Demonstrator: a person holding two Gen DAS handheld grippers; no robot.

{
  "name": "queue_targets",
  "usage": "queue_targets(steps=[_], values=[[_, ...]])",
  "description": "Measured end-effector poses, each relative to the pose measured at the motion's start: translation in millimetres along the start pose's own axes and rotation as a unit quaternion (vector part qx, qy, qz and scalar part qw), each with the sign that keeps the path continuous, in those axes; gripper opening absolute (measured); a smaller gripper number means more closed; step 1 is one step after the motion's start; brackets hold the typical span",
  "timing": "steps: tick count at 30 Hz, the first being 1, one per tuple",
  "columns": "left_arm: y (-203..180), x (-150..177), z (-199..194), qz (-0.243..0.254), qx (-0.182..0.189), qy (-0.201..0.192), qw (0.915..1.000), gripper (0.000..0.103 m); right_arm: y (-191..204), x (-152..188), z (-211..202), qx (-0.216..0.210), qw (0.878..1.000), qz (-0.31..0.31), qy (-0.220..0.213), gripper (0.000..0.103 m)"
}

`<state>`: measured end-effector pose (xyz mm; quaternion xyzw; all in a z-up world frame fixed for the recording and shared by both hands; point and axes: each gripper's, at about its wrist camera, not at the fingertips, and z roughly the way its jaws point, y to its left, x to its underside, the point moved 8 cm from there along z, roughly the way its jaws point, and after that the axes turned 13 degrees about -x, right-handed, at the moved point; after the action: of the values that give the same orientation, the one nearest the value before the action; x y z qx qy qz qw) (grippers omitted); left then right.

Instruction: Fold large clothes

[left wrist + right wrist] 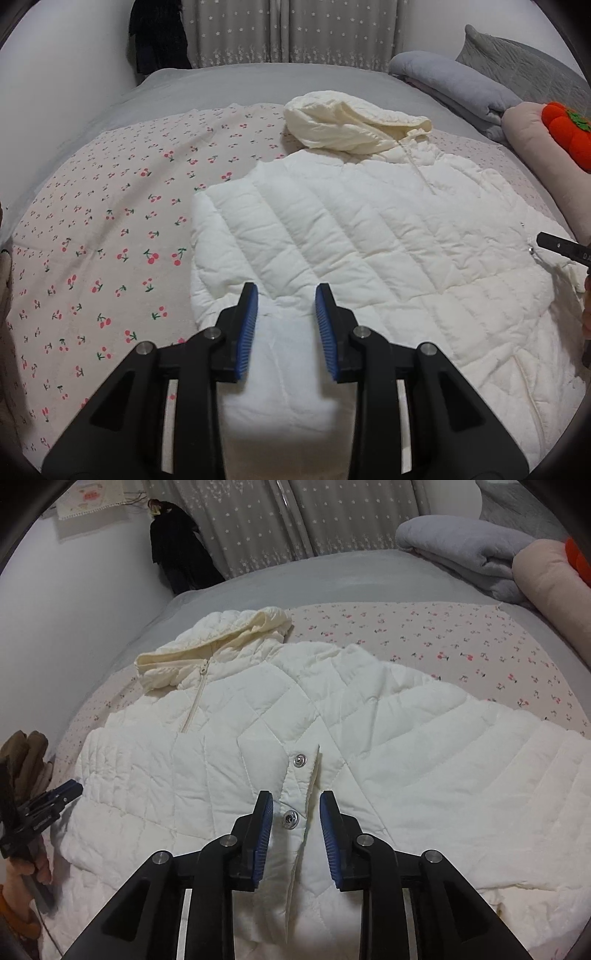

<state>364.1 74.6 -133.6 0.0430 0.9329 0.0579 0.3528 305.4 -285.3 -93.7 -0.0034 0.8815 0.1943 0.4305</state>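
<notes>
A white quilted hooded jacket (369,229) lies flat on a cherry-print sheet (110,221), hood (351,125) toward the far side. My left gripper (286,295) is open, its fingers either side of the jacket's folded left edge. In the right wrist view the jacket (406,746) fills the middle. My right gripper (295,801) is open just above the front placket with its snap buttons (301,761). The left gripper (55,801) shows at the left edge there; the right gripper's tip (561,245) shows at the right edge of the left view.
A folded grey blanket (454,85), a beige pillow (543,147) and an orange plush (569,129) lie at the bed's right. Star-print curtains (295,29) hang behind. A dark garment (177,550) hangs at the back left by the white wall.
</notes>
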Motion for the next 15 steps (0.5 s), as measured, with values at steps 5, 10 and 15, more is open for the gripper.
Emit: queue_targets(steps=[5,10,15], values=[[-31.1,0.8,-20.0,0.038,0.022,-0.019,0.9989,0.052,14.9,7.3,-1.3,0.015,0.999,-0.042,0.007,0.032],[-47.7,28.9,3.3,0.046,0.021,0.01,0.9987,0.054,4.2,31.7,23.8,0.057,0.995,-0.065,0.051,0.034],[-39.2,25.9,-1.8,0.013,0.035,0.009,0.9992,0.059,9.4,27.5,1.8,0.062,0.996,-0.055,0.043,0.044]])
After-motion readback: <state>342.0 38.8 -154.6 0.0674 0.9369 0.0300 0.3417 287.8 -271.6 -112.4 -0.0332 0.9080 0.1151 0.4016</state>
